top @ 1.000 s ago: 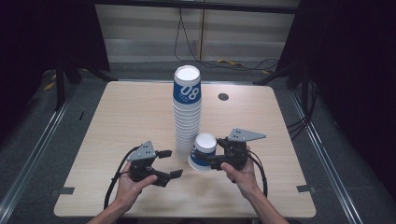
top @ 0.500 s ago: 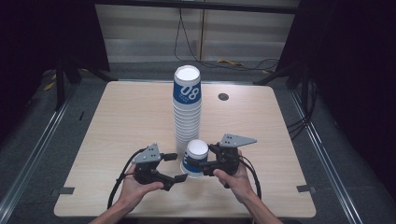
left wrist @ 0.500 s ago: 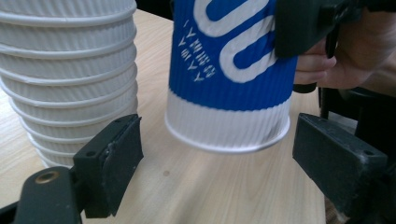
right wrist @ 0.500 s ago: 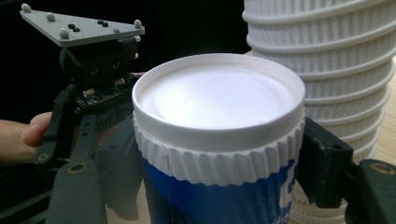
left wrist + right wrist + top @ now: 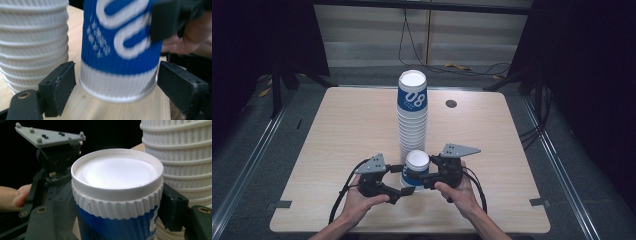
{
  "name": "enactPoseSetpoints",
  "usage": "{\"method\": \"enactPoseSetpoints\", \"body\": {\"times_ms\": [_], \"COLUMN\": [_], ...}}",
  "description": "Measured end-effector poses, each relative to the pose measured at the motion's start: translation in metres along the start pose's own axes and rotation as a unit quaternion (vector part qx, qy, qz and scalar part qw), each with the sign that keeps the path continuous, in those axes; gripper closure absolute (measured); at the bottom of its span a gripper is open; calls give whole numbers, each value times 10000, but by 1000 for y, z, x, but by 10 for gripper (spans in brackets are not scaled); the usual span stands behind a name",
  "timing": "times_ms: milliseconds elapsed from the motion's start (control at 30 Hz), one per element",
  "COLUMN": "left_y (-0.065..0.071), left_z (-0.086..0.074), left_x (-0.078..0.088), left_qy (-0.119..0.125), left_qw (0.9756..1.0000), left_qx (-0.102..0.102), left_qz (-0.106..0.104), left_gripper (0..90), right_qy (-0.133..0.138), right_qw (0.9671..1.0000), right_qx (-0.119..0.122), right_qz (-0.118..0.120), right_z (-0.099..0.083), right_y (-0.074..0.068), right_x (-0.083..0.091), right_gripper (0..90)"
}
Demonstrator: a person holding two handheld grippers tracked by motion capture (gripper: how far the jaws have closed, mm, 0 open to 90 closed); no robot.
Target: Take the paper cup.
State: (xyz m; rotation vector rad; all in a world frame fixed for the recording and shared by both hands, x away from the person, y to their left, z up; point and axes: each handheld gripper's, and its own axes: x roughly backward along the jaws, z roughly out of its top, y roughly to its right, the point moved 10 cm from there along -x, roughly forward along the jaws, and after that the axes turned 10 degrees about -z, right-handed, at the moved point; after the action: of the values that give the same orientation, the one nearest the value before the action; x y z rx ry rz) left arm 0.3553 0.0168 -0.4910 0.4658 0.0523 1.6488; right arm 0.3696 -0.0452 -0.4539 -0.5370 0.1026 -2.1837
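Note:
A tall stack of upturned white ribbed paper cups (image 5: 412,120), the top one blue with "08", stands mid-table. Just in front of it is a single blue-and-white cup (image 5: 416,169), bottom up. My right gripper (image 5: 426,176) is shut on its upper part; in the right gripper view the cup (image 5: 117,195) sits pressed between both jaws. My left gripper (image 5: 404,180) is open, and in the left gripper view its jaws flank the cup's lower rim (image 5: 117,87) with thin gaps. The rim hangs slightly above the wood.
The stack (image 5: 32,37) rises right beside the held cup, and it is also close in the right gripper view (image 5: 185,157). A small dark round inset (image 5: 451,103) lies at the table's (image 5: 337,130) back right. Cables trail from both grippers toward the front edge.
The right gripper has carried the cup away from the stack's right side toward the front. The left gripper has moved right and now has its jaws around the cup's lower rim.

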Motion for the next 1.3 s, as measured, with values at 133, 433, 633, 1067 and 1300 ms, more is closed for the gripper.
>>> {"method": "enactPoseSetpoints", "body": {"times_ms": [133,433,633,1067,1300], "left_y": [1,2,0,3,6], "left_z": [-1,-2,-4,-3,-1], "left_x": [-2,-8,-9,-9,-5], "left_qy": [-36,-44,-76,-21,-150], "left_qw": [10000,10000,9999,9998,9992], "left_qx": [-5,-79,27,-152,-350], "left_qz": [-53,-8,-124,-131,-91], "left_gripper": [134,95,89,161,198], "right_qy": [-41,-20,-6,-16,-32], "right_qw": [10000,9999,9998,9998,9997], "right_qx": [21,7,88,100,-27], "right_qz": [32,121,160,160,247], "right_z": [-2,-3,-3,-2,-2], "right_y": [-4,-9,-12,-13,-13], "right_x": [-2,-5,-6,-6,-4], "right_gripper": [281,281,280,277,262]}}
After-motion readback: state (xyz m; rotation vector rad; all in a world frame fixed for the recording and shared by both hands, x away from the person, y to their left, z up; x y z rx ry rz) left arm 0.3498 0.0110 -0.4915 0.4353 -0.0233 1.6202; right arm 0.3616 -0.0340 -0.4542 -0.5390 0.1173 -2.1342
